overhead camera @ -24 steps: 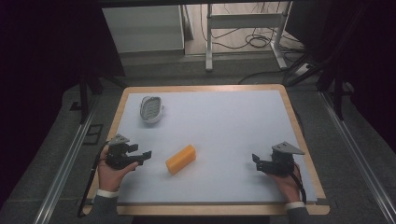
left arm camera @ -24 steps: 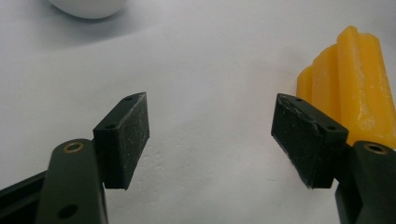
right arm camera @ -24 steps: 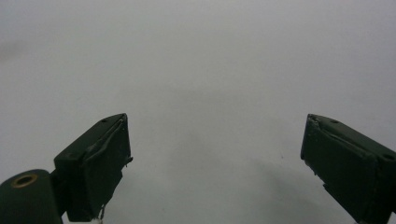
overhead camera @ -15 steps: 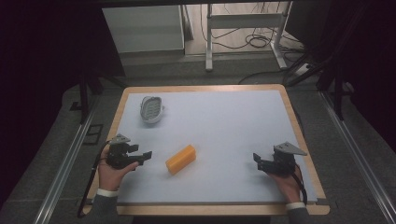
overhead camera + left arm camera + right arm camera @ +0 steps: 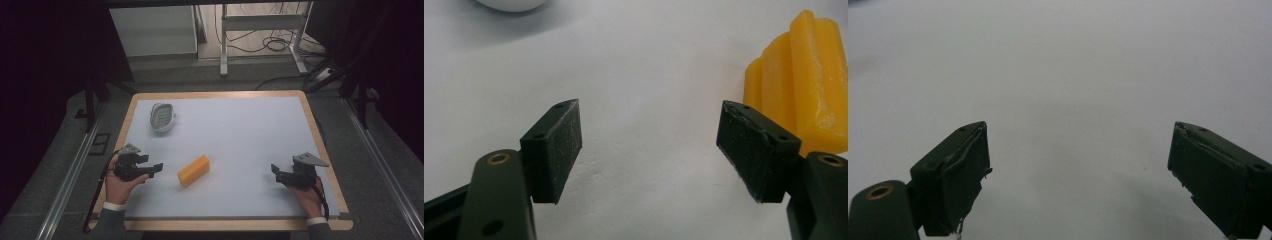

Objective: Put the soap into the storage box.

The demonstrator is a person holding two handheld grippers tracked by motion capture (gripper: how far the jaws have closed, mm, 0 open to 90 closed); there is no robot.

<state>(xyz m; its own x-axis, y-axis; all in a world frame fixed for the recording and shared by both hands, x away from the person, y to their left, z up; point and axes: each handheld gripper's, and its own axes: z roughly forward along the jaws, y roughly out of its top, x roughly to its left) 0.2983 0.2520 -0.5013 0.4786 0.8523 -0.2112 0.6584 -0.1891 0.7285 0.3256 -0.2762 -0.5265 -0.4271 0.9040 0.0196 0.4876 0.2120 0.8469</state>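
From above, the ridged orange-yellow block point(image 5: 193, 170) lies near the bench's point(image 5: 250, 130) front-left part, just beside the left gripper point(image 5: 152, 168). Left gripper view: jaws apart, block off to one side; swing across to centre it before closing. Right gripper point(image 5: 1078, 175) view: jaws apart over bare bench.

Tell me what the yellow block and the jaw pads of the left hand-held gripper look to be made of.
Yellow block: probably sponge or foam, matte, with ridged faces and a grainy, whitish-dusted surface. Pads of the left hand-held gripper: likely black rubber or dense foam, dull, finely speckled, edges slightly frayed.
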